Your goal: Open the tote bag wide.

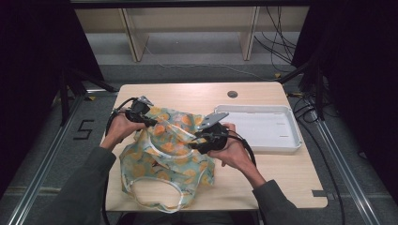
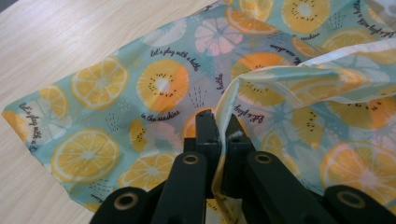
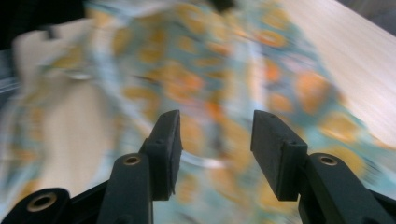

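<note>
Over the desk (image 1: 263, 180), left gripper (image 2: 223, 127) pinches the fruit-print bag's (image 1: 164, 154) hem; right gripper (image 3: 215, 140) gapes empty, so fabric may sag or slip.

Grey-green long sleeves (image 1: 80, 187) end at bare hands; each black gripper (image 1: 141, 115) trails a black cable and has brass-ringed pivots.

Both forearms, in grey-green sleeves, come in from the near edge of the counter, each hand wrapped around a black claw. The left claw (image 1: 149, 121) sits farther out and to the left, its jaws pressed together on a thin fold of the patterned cloth (image 2: 159, 88), as the left gripper view shows. The right claw (image 1: 193, 143) is held nearer the middle, pointing left, and its jaws stand apart with nothing pinched between the pads.
</note>
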A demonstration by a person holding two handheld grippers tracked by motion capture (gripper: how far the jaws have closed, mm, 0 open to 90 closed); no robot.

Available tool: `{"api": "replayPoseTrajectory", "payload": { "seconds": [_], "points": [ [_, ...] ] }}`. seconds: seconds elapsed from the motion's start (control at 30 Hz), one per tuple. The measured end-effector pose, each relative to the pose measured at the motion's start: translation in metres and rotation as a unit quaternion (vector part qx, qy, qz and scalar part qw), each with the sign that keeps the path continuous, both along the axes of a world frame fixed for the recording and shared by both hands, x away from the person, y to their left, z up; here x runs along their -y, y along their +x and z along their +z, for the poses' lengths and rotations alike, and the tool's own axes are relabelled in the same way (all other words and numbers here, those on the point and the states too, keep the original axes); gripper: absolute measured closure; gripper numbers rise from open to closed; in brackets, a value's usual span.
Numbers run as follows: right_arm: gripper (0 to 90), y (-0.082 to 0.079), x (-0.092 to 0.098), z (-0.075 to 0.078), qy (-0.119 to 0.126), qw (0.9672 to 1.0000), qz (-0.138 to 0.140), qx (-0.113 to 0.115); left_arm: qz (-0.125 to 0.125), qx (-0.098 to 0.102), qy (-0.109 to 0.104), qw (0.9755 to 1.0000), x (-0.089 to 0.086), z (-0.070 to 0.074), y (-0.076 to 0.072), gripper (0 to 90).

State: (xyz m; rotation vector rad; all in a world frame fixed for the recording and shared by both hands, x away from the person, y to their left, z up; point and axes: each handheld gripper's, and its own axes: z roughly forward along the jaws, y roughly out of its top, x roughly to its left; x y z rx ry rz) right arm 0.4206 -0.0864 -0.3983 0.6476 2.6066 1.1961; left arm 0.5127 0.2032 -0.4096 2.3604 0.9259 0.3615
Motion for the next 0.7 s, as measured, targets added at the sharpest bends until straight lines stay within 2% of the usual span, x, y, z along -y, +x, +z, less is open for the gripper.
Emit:
{"api": "replayPoseTrajectory", "payload": {
  "seconds": [0.03,0.07,0.1,0.13,0.2,0.23,0.27,0.3,0.33,0.4,0.43,0.5,0.6,0.63,0.67,0.7],
  "points": [
    [53.1,0.000,0.000,0.000,0.000,1.0000,0.000,0.000,0.000,0.000,0.000,1.0000,0.000,0.000,0.000,88.2],
    [53.1,-0.004,-0.004,0.001,0.001,0.9999,0.012,-0.003,-0.002,-0.007,0.004,1.0000,-0.001,0.000,0.000,88.2],
    [53.1,-0.009,-0.012,0.000,0.000,0.9994,0.035,-0.009,0.001,-0.008,0.002,1.0000,0.000,0.000,0.001,88.1],
    [53.2,-0.013,-0.026,-0.007,-0.013,0.9982,0.057,-0.015,-0.001,-0.007,0.001,1.0000,0.001,0.000,0.001,88.1],
    [53.1,-0.014,-0.031,-0.010,-0.016,0.9981,0.056,-0.023,-0.001,-0.007,-0.001,1.0000,0.002,0.000,0.001,88.0],
    [53.0,-0.011,-0.037,-0.017,-0.022,0.9971,0.068,-0.024,-0.002,-0.009,-0.001,1.0000,0.002,0.000,0.001,87.9],
    [52.9,-0.012,-0.042,-0.022,-0.027,0.9964,0.070,-0.039,-0.002,-0.009,-0.005,0.9999,0.003,0.000,0.001,87.9],
    [52.7,-0.010,-0.047,-0.027,-0.035,0.9950,0.087,-0.034,-0.002,-0.010,-0.007,0.9999,0.003,0.000,0.000,87.8],
    [52.8,-0.012,-0.052,-0.032,-0.041,0.9946,0.085,-0.043,-0.002,-0.009,-0.010,0.9999,0.003,0.000,0.000,87.7],
    [62.3,-0.012,-0.060,-0.040,-0.051,0.9934,0.093,-0.043,-0.001,-0.010,-0.015,0.9998,0.002,-0.001,0.000,87.4],
    [73.7,-0.010,-0.063,-0.043,-0.060,0.9921,0.107,-0.024,-0.003,-0.016,-0.017,0.9997,0.001,-0.002,-0.001,86.9],
    [89.8,-0.009,-0.065,-0.044,-0.062,0.9925,0.101,-0.029,-0.003,-0.026,-0.026,0.9993,-0.001,-0.002,-0.004,83.6],
    [90.0,0.000,-0.060,-0.040,-0.036,0.9956,0.079,-0.035,0.005,-0.027,-0.036,0.9990,-0.003,0.002,-0.013,70.0],
    [90.0,0.004,-0.057,-0.039,-0.023,0.9965,0.071,-0.039,0.010,-0.024,-0.039,0.9989,-0.003,0.006,-0.017,60.7],
    [90.0,0.006,-0.053,-0.037,-0.014,0.9967,0.058,-0.056,0.007,-0.016,-0.045,0.9988,-0.002,0.012,-0.023,56.6],
    [90.0,0.009,-0.049,-0.036,-0.007,0.9968,0.052,-0.061,0.000,-0.008,-0.052,0.9986,-0.002,0.018,-0.028,52.7]
  ]
}}
